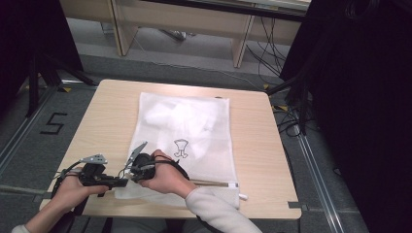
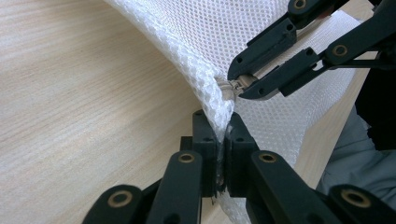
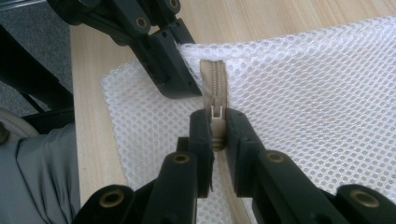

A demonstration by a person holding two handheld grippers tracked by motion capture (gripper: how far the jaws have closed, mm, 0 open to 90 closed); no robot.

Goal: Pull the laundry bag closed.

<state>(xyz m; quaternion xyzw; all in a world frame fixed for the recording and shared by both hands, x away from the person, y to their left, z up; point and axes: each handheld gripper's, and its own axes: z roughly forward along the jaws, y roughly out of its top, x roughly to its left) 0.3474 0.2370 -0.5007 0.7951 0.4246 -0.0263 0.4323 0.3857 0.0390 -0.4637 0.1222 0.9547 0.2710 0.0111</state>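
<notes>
A white mesh laundry bag [image 1: 194,121] lies flat on the wooden table [image 1: 107,111], with white cloth inside and a small dark print on it. Its tan zipper [image 1: 214,183] runs along the near edge. My left gripper [image 1: 120,183] is shut on the bag's near left corner [image 2: 219,100], and the mesh is pinched between its jaws [image 2: 223,133]. My right gripper [image 1: 130,174] is shut on the zipper pull [image 3: 216,112], right next to the left one. The two grippers almost touch. In the left gripper view the right gripper [image 2: 236,86] holds the pull just above that corner.
The bag covers the table's middle and bare wood shows at both sides. A white tab [image 1: 243,196] sticks out at the zipper's right end near the front edge. Black stands and cables stand on the floor around the table, with wooden furniture behind.
</notes>
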